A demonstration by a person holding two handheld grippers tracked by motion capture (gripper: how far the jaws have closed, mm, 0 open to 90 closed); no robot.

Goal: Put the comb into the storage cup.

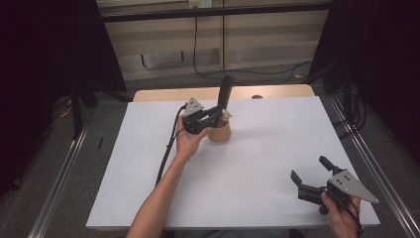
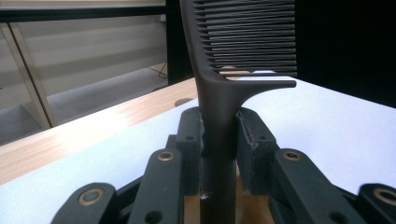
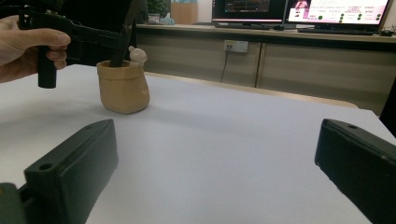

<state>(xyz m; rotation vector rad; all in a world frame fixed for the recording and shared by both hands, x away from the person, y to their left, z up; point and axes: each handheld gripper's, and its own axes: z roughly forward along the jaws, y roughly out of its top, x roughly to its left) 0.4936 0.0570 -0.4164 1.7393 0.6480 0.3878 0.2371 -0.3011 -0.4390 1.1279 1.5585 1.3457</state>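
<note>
A black comb (image 1: 226,91) stands upright with its handle down inside a tan sack-shaped pot (image 1: 219,132) at the far middle of the white tabletop (image 1: 257,168). My left gripper (image 1: 219,114) is shut on the comb's handle just above the pot's mouth. In the left gripper view the two pads press the handle of the comb (image 2: 233,70) from both sides, teeth above. My right gripper (image 1: 310,168) rests open near the front right corner with nothing between its jaws. From there the pot (image 3: 123,88) and the comb (image 3: 122,42) lie far to the left.
A small pale figure (image 3: 137,55) sits at the pot's rim. A strip of wooden table (image 1: 163,94) runs beyond the white top. Dark frame posts stand at both sides, and cabinets with monitors (image 3: 327,11) line the back.
</note>
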